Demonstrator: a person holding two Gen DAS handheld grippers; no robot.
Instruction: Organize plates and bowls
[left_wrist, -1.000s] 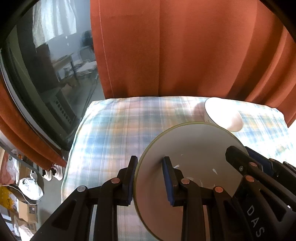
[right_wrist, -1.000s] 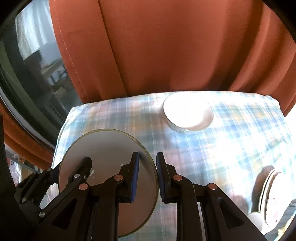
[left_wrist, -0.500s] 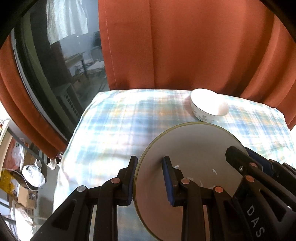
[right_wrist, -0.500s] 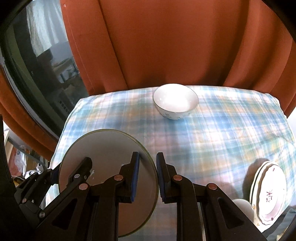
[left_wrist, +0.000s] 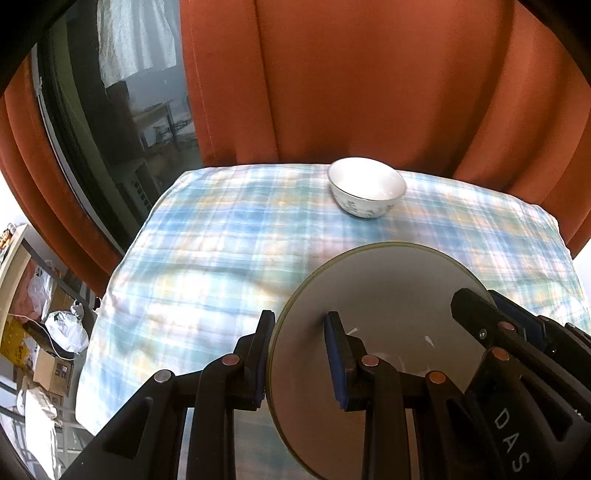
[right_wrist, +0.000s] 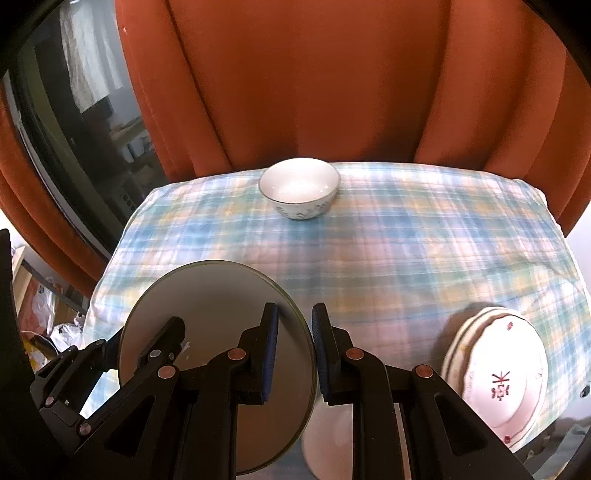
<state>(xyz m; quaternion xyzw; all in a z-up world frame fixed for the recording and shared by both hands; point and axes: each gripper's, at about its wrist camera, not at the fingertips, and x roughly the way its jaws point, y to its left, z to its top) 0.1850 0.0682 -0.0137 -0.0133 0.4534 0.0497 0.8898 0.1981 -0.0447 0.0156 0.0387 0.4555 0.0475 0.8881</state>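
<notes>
Left gripper (left_wrist: 300, 360) and right gripper (right_wrist: 294, 349): fingers clenched on opposite rims of grey plate (left_wrist: 384, 306), above desk (right_wrist: 388, 258). Bowl (right_wrist: 299, 188) at far edge.

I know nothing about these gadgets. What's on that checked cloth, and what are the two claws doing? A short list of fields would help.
surface: blue-and-yellow checked cloth on a table
held item: round grey plate with an olive rim, gripped on opposite edges
left gripper: shut on the plate's rim
right gripper: shut on the plate's rim
far side: white bowl with blue pattern, upright, apart from the rest
near right: stack of white scalloped plates with red marks
backdrop: rust-orange curtain
</notes>
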